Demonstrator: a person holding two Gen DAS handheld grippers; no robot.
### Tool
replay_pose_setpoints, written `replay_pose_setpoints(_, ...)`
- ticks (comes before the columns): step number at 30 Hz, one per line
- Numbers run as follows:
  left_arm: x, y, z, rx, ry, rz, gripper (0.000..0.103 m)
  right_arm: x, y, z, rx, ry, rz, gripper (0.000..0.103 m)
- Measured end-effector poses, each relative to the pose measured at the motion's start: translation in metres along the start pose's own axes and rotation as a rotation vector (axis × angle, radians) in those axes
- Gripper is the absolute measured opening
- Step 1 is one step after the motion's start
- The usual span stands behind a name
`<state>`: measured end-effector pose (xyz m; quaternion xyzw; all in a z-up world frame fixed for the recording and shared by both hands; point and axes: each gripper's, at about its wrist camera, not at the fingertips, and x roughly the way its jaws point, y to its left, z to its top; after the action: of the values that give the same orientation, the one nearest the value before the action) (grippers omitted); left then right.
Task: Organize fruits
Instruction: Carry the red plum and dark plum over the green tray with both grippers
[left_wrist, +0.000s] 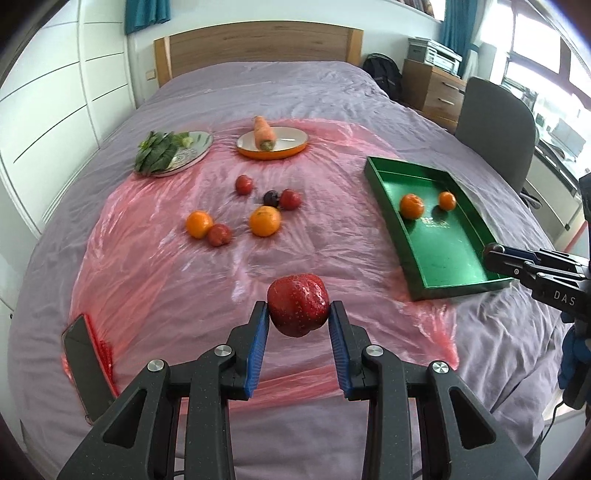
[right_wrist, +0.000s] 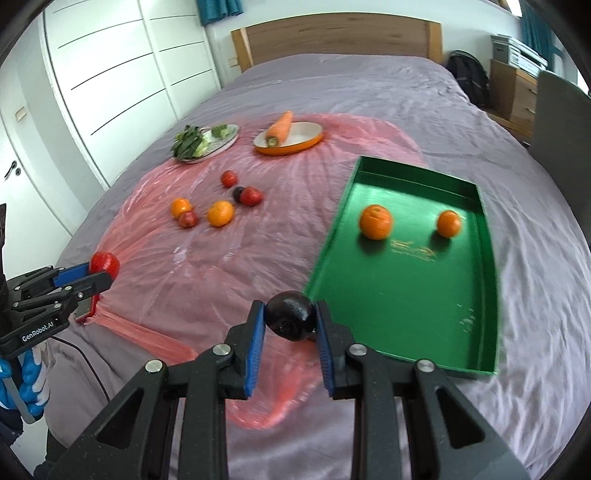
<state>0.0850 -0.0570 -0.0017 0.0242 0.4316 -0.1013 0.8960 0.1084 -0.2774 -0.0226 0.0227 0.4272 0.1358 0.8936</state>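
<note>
My left gripper (left_wrist: 298, 309) is shut on a large red strawberry (left_wrist: 298, 295), held above the pink plastic sheet (left_wrist: 155, 266). My right gripper (right_wrist: 290, 318) is shut on a dark plum (right_wrist: 290, 310), just off the near left corner of the green tray (right_wrist: 399, 291). Two oranges (right_wrist: 375, 221) (right_wrist: 448, 223) lie in the tray's far half. On the sheet lie two oranges (left_wrist: 199, 223) (left_wrist: 265, 220), three small red fruits (left_wrist: 244, 184) and another dark plum (left_wrist: 270, 198). Each wrist view shows the other gripper at its side: the right gripper (left_wrist: 493, 254), the left gripper (right_wrist: 101, 274).
At the back of the sheet stand a plate of leafy greens (left_wrist: 199, 142) and an orange-rimmed plate (left_wrist: 291, 137) with a carrot (left_wrist: 263, 133). A phone (left_wrist: 83, 369) lies near the bed's left front edge. A grey chair (left_wrist: 495, 122) stands to the right of the bed.
</note>
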Motion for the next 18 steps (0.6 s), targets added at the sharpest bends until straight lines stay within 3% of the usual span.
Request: replay_pose_setpoints(18, 0.048, -0.127, 0.043, 0.176, 0.045, -0.108, 0.029, 0.003, -0.108, -0.011, 0.090, 0.003, -0.060, 0.017)
